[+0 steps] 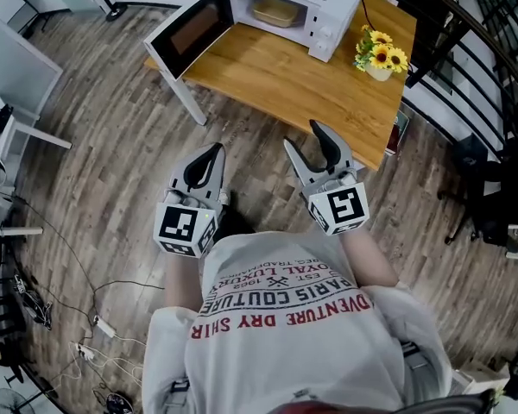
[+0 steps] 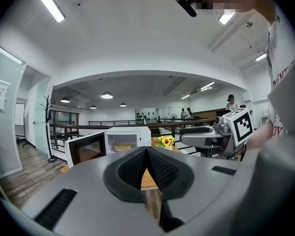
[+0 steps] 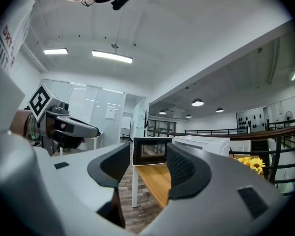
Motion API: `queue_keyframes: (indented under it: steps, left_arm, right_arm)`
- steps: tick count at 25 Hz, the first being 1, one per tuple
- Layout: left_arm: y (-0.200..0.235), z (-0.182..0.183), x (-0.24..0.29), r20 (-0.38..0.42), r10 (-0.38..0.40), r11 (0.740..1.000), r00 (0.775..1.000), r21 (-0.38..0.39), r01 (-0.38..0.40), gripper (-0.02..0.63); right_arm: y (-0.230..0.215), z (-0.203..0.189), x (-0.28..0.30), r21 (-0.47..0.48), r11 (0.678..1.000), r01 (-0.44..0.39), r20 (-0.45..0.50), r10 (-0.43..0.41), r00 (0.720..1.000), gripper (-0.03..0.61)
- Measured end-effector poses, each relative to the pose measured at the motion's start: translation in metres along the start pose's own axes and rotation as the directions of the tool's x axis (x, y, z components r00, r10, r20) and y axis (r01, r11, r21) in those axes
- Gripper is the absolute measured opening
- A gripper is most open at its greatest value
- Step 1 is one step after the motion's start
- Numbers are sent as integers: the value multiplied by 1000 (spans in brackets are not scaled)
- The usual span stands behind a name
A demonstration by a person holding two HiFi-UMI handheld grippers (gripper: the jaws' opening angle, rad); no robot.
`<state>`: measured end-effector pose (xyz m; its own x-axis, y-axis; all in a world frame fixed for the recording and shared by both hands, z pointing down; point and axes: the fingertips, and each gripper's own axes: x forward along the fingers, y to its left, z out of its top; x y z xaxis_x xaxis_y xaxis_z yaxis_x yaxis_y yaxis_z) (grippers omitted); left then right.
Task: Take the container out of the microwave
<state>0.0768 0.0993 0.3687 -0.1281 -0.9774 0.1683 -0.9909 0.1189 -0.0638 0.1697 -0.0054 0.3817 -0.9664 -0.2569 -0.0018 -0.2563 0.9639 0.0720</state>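
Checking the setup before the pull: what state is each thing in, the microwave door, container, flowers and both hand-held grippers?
Microwave door: swung open.
Container: inside the microwave, untouched.
Sunflowers: upright.
Left hand-held gripper: shut, empty.
Right hand-held gripper: open, empty.

Right gripper [image 3: 148,162]: jaws wide apart, nothing between them.
Microwave [image 3: 201,144]: on the counter ahead; its open door [image 3: 150,151] shows in the gap between the jaws.
Counter [image 3: 157,181]: wooden top, white leg.
Sunflowers [image 3: 250,164]: far right, near the microwave.
Left gripper [image 3: 91,130]: at the left, roughly level, clear of the counter.
Floor [image 3: 137,218]: wood planks.
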Motion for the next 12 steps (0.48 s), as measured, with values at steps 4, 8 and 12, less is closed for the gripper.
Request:
queue_keyframes:
  steps: [4,8,12]
  left_arm:
    - [45,3,20,9,-55,998,998,15,55,14]
    - [102,8,45,10,-112,993,994,26,111,14]
    - [158,8,68,2,-171,985,985,18,170,14]
  right_arm:
    - [5,-2,49,8,999,37,-25,-37,999,232]
    - [6,4,103,23,996,92,-23,-91,996,232]
    - [10,3,157,39,989,142,-58,-140,988,232]
